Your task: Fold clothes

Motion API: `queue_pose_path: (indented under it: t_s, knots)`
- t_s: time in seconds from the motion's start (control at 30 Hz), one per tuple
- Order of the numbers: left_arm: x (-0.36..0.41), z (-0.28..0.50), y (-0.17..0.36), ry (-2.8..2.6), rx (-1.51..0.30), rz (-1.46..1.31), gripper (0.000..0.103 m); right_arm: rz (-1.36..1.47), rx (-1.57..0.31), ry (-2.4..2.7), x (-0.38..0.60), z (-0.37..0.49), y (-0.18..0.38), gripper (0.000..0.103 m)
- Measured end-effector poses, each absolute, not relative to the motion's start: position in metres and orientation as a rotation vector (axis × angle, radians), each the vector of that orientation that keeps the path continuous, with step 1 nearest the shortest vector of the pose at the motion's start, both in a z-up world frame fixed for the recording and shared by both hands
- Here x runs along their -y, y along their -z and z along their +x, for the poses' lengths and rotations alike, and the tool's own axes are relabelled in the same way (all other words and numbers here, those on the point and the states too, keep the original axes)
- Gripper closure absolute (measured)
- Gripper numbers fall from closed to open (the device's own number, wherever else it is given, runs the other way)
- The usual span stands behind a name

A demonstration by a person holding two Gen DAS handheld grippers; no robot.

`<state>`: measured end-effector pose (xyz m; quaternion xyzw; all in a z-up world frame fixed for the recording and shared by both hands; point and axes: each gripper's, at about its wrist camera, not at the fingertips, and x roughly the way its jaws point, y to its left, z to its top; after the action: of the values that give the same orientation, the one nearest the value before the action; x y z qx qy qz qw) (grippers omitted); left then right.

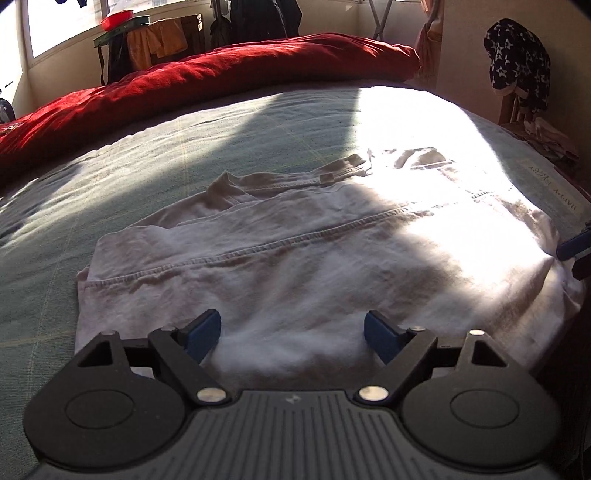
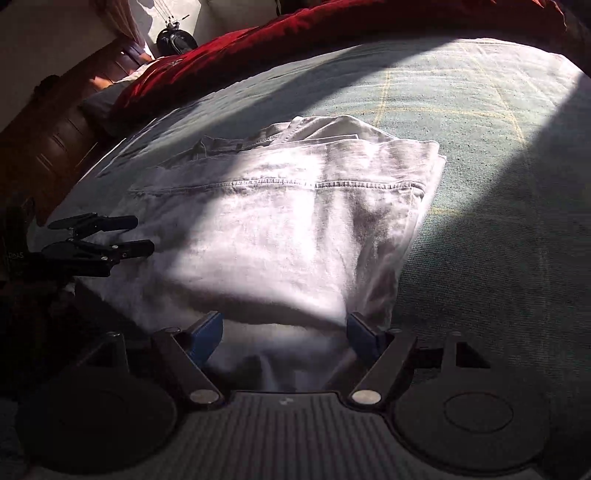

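At the near edge of the bed [image 1: 110, 155], the white garment [image 1: 295, 240] lies with its long axis across both grippers. The left gripper [image 1: 291, 330] and right gripper [image 2: 284, 332] stand wide open over its near hem, apparently holding nothing.

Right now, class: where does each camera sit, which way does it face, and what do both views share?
Left wrist: on the left tongs, looking across the white garment toward the red duvet; right tongs' tip at the right edge.
Right wrist: on the right tongs, over the garment's corner; left tongs at left.
Shared: garment, bed, duvet.

Sunlit bed [image 1: 147, 155] with green checked cover, red duvet [image 1: 221, 74] behind, bright window [image 1: 66, 26], wooden headboard [image 2: 55, 122].
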<state>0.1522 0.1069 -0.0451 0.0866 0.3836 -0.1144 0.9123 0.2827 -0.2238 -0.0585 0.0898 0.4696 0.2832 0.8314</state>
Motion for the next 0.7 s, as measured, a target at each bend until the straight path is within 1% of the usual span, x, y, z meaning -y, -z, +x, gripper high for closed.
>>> queue_pose_path:
  t_s: [0.07,0.2,0.3,0.43,0.5,0.6,0.67,0.7]
  knots:
    - [-0.109,0.143,0.031,0.254,-0.754,0.160,0.018,0.197,-0.961,-0.628,0.218,0.278,0.048,0.025]
    - [-0.100,0.125,0.023,0.296,-0.742,0.129,0.018,0.198,-0.931,-0.719,0.192,0.270,0.038,0.022]
    - [-0.096,0.114,0.037,0.273,-0.788,0.141,0.018,0.168,-0.988,-0.752,0.172,0.263,0.055,0.022]
    - [-0.114,0.100,0.060,0.225,-0.892,0.087,0.018,0.165,-1.072,-0.706,0.180,0.246,0.073,0.022]
    - [-0.121,0.093,0.060,0.215,-0.882,0.088,0.018,0.177,-1.092,-0.705,0.189,0.235,0.073,0.022]
    - [-0.125,0.094,0.047,0.208,-0.842,0.099,0.018,0.143,-1.038,-0.689,0.194,0.229,0.055,0.021]
    - [-0.124,0.102,0.035,0.205,-0.804,0.104,0.018,0.115,-0.975,-0.681,0.189,0.238,0.042,0.017]
    - [-0.122,0.110,0.030,0.212,-0.779,0.103,0.018,0.093,-0.940,-0.671,0.185,0.246,0.037,0.014]
